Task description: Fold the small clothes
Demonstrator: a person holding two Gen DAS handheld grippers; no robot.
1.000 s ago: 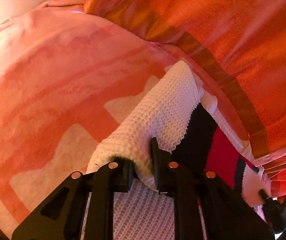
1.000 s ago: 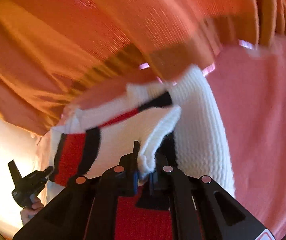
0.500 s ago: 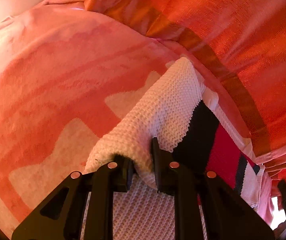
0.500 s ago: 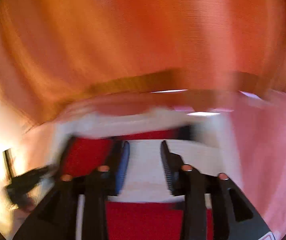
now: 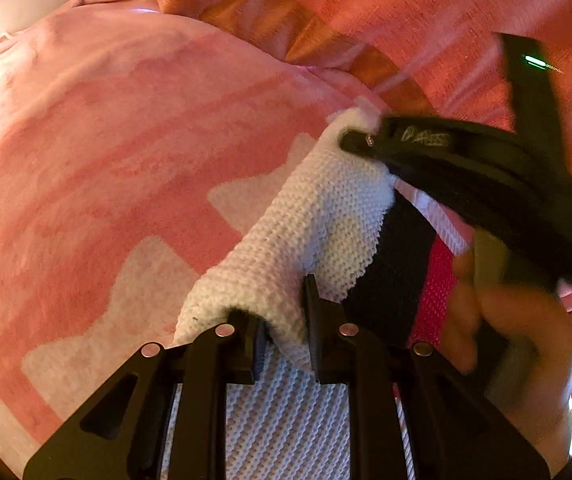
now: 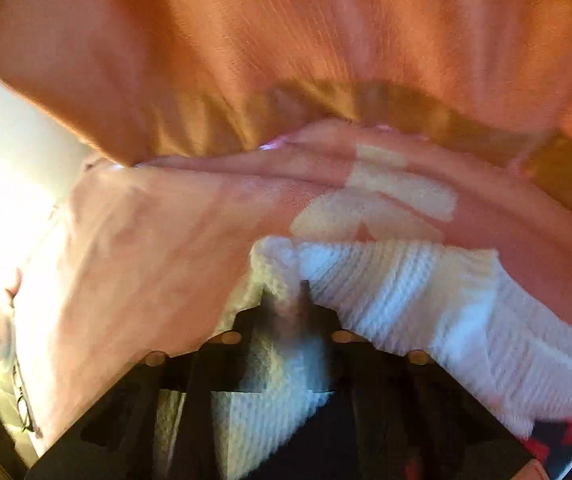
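Left gripper (image 5: 282, 334): matte black frame, triangular cut-outs, round silver screws near the jaws. Right gripper (image 5: 355, 140) is black too, pale lettering on its arm, a green light glowing far right.
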